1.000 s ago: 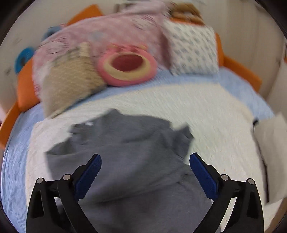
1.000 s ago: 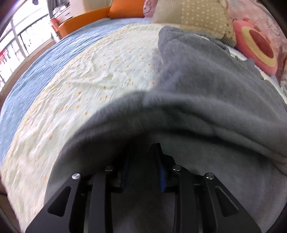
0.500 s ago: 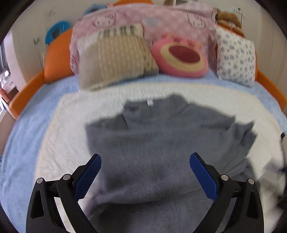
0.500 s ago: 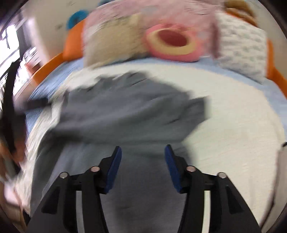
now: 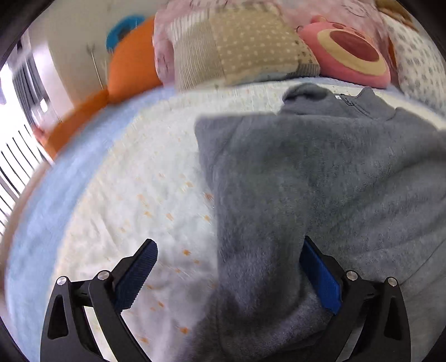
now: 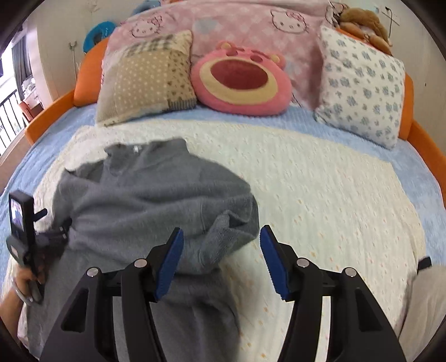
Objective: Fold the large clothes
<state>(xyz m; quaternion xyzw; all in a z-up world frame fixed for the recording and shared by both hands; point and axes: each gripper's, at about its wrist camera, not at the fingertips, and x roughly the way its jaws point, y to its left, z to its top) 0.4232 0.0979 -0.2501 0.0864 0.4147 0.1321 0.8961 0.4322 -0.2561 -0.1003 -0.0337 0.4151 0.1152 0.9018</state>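
Note:
A large grey fleece sweater [image 6: 150,200] lies on the cream bedspread [image 6: 320,189], collar toward the pillows, both sleeves folded in over the body. My right gripper [image 6: 221,259] is open, hovering above the sweater's right folded sleeve end. In the left wrist view the sweater [image 5: 320,181] fills the right half. My left gripper [image 5: 228,275] is open wide and low, its jaws straddling the sweater's left edge without closing on it. The left hand-held unit [image 6: 21,222] shows at the left edge of the right wrist view.
Pillows line the headboard: a beige patchwork one [image 6: 147,78], a pink bear cushion [image 6: 239,80], a white floral one [image 6: 362,92], before a pink blanket [image 6: 228,25]. An orange bed frame [image 6: 50,111] rims the blue mattress cover [image 6: 423,178]. A window railing [image 5: 11,167] stands left.
My right gripper let go of the sweater, opened and pulled back above its right side. My left gripper swung down to the sweater's left edge, still open.

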